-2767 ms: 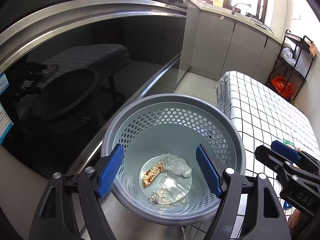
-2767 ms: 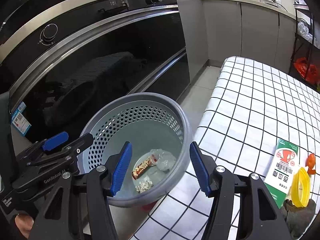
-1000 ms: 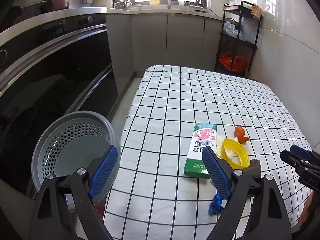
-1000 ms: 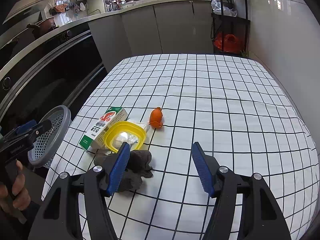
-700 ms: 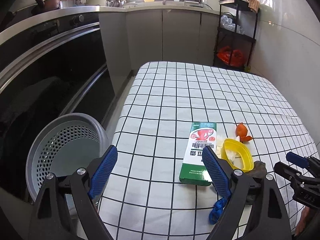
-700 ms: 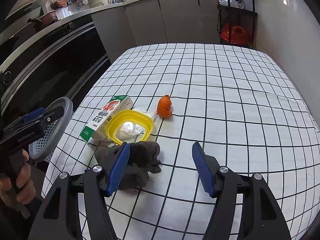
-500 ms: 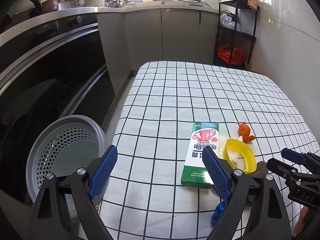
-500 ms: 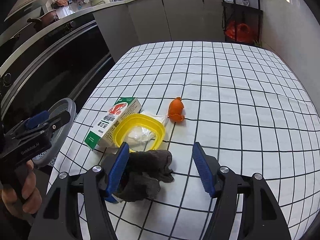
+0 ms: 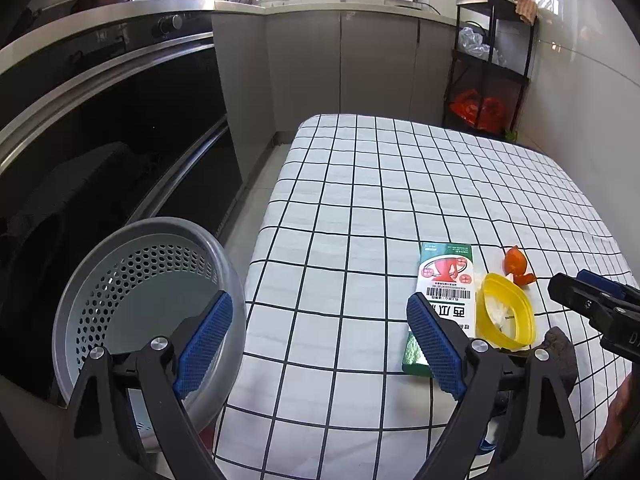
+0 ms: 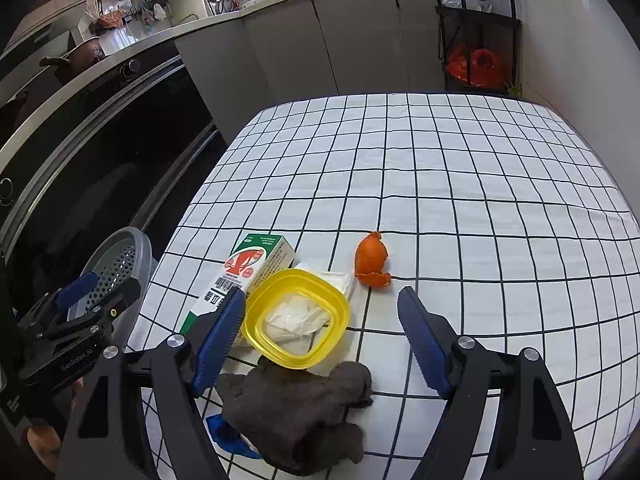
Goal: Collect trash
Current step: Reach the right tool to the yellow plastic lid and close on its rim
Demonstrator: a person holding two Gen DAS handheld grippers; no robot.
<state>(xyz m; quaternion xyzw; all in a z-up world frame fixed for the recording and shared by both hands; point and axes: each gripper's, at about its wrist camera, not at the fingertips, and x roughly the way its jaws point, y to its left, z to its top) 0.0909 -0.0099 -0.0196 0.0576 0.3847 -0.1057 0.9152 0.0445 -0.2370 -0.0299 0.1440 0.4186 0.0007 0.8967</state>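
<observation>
On checked cloth [image 10: 460, 184], crumpled grey rag [image 10: 304, 408] under widening right tool [image 10: 320, 330]; left tool [image 9: 320, 336] released.

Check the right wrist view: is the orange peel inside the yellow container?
No, the orange peel lies on the tablecloth beside the yellow container.

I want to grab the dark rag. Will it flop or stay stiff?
The rag lies crumpled in soft folds, so it will probably droop from the gripper. It looks light. The yellow bowl seems to overlap its edge and might shift.
</observation>
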